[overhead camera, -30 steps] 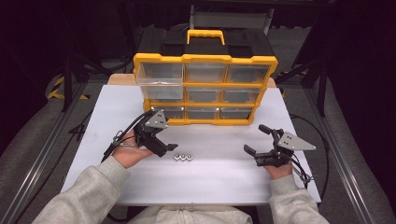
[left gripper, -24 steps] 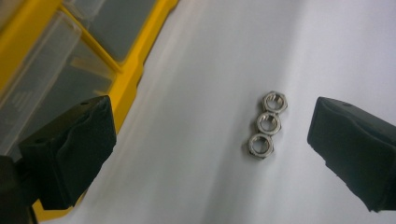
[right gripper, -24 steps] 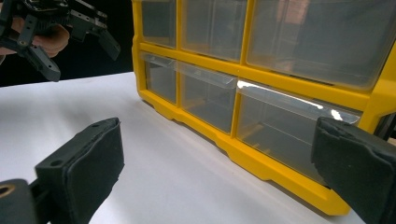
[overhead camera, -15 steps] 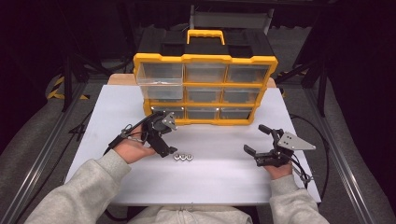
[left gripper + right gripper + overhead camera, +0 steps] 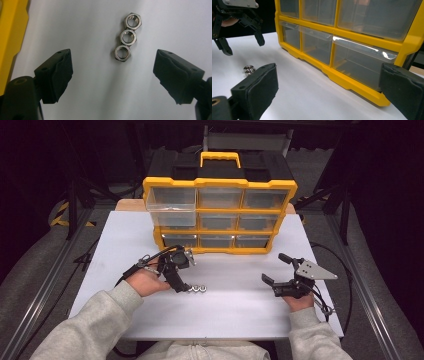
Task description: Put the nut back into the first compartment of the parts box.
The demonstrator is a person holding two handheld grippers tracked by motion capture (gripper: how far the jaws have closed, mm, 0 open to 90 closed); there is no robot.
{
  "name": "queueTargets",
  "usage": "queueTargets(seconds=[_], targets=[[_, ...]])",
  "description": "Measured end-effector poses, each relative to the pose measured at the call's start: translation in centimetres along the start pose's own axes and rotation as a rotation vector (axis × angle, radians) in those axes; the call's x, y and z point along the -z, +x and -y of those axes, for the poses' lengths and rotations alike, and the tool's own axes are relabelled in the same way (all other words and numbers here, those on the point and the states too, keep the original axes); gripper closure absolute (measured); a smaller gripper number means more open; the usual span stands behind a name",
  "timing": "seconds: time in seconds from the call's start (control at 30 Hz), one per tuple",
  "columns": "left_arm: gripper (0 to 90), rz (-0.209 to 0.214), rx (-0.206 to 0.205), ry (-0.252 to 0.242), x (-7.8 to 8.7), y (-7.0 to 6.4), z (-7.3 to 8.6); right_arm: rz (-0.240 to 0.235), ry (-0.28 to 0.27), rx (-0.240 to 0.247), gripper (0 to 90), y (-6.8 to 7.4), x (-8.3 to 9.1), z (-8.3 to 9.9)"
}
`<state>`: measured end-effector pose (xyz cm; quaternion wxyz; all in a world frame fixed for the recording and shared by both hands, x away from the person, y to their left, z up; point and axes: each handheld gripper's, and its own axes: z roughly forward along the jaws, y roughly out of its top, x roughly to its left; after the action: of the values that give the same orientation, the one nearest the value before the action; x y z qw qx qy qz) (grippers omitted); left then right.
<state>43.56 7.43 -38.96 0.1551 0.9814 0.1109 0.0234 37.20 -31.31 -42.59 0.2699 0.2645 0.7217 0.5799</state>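
Note:
Three steel hex nuts (image 5: 197,289) (image 5: 126,37) lie touching in a short row on the white table (image 5: 235,315). My left gripper (image 5: 185,274) (image 5: 112,63) is tipped down over them, open, with the nuts between and just beyond its jaws and nothing held. My right gripper (image 5: 274,268) (image 5: 329,82) rests open at the right, aimed at the bottom row of the yellow drawer organizer (image 5: 220,215) (image 5: 362,37). In the right gripper view, the nuts (image 5: 249,70) and the left gripper (image 5: 242,32) appear at the far left.
The organizer has clear drawers; its top-left drawer (image 5: 170,205) is pulled out and holds some small parts. A black and yellow handle (image 5: 220,157) sits on top. Cables trail off both sides of the table. Bare table surface lies between the two grippers.
My left gripper has moved right and tipped downward, so its jaws now stand over the nuts. The right gripper and the nuts have not moved.

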Motion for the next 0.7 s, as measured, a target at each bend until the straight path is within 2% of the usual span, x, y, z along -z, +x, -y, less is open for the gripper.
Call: queueTargets(seconds=[0.27, 0.37, 0.43, 0.5, 0.63, 0.7], targets=[[19.3, 0.035, -0.013, 0.056, -1.7, -0.2, -0.6, 0.000, 0.021, -0.005, 3.3, 0.0, 0.0, 0.0], [24.6, 0.065, -0.005, 0.062, -2.3, -0.3, -0.7, -0.005, 0.018, -0.009, 3.2, 0.0, -0.1, 0.0], [26.2, 0.068, 0.003, 0.066, -2.6, -0.4, -0.7, -0.005, 0.017, -0.010, 3.3, 0.0, 0.0, 0.0], [32.7, 0.066, -0.004, 0.083, -2.9, -0.3, -0.7, -0.002, 0.013, -0.010, 3.2, 0.0, 0.0, 0.0], [39.6, 0.061, -0.001, 0.104, -3.6, -0.5, -0.6, -0.001, 0.015, -0.007, 3.3, 0.0, 0.0, -0.1], [45.4, 0.054, -0.021, 0.124, -3.8, -0.5, -0.7, -0.003, 0.017, -0.009, 3.2, 0.0, 0.0, 0.0]])
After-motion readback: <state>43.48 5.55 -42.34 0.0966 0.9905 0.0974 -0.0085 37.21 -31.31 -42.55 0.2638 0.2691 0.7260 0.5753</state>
